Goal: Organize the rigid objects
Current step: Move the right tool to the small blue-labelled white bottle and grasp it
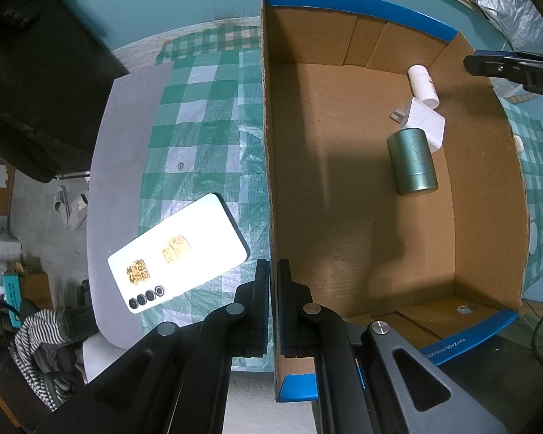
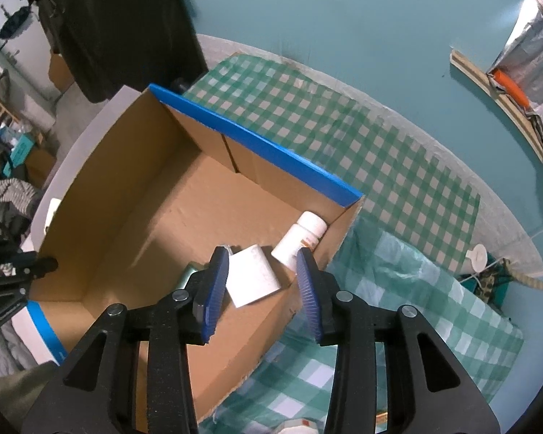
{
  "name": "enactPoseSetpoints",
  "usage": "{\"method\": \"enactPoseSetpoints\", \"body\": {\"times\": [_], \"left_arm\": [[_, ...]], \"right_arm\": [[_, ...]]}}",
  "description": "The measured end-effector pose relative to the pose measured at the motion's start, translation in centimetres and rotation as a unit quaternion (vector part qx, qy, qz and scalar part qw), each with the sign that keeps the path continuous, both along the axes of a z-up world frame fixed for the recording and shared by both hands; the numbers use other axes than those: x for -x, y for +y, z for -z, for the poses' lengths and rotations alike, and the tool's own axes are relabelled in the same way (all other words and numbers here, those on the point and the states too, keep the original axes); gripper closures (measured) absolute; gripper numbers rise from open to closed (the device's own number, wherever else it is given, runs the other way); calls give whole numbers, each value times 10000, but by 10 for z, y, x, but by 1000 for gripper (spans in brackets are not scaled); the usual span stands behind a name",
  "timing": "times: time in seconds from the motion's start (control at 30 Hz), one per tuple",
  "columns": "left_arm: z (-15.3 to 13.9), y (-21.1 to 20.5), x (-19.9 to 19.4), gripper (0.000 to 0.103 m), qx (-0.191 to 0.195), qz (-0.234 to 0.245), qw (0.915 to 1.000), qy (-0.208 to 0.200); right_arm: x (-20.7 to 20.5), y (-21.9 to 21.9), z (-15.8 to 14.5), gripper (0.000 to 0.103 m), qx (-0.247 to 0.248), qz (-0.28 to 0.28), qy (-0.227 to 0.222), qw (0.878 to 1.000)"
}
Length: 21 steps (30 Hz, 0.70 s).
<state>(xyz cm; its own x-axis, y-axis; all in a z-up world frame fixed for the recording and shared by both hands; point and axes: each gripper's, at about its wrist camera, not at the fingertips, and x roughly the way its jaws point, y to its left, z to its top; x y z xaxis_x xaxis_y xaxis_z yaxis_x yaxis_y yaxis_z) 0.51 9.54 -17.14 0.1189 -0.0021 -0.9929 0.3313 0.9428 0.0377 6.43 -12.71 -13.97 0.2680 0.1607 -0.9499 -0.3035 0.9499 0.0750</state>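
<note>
Nearest the left camera, the left gripper point(image 1: 273, 311) was clamped on the near side wall of the cardboard box point(image 1: 344, 217), one finger outside and one inside. Just beside that wall, outside the box, a white phone point(image 1: 177, 253) lay face down on the green checked tablecloth point(image 1: 199, 137), its long axis running diagonally, camera end toward the near left.

Over the box's opposite corner, the right gripper point(image 2: 264, 282) hung with its blue-padded fingers point(image 2: 213, 289) spread wide, holding nothing. Below it inside the box lay a white charger plug point(image 2: 251, 278), prongs pointing toward the box's middle. Touching it was a green metal tin point(image 1: 412, 161) lying on its side, its long axis roughly along the box's side wall, and a white bottle point(image 2: 300, 238), also on its side, cap toward the blue-taped far corner.

Farther off, the cloth covered a grey table point(image 1: 123, 137) against a teal wall point(image 2: 344, 18); clothes point(image 1: 43, 343) and slippers point(image 1: 70, 208) lay on the floor.
</note>
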Motion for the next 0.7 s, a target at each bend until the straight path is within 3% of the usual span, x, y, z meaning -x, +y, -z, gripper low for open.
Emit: {"method": "enactPoseSetpoints", "body": {"times": [0.43,0.7], "left_arm": [[0,-1,0,99,5,1,10000,-12],[0,-1,-2,99,-4,-3,10000,-15]], "right_arm": [[6,-27,-23,57,-58,279,-269,9992],[12,-63,-18,56,-37,756,-153,9970]]}}
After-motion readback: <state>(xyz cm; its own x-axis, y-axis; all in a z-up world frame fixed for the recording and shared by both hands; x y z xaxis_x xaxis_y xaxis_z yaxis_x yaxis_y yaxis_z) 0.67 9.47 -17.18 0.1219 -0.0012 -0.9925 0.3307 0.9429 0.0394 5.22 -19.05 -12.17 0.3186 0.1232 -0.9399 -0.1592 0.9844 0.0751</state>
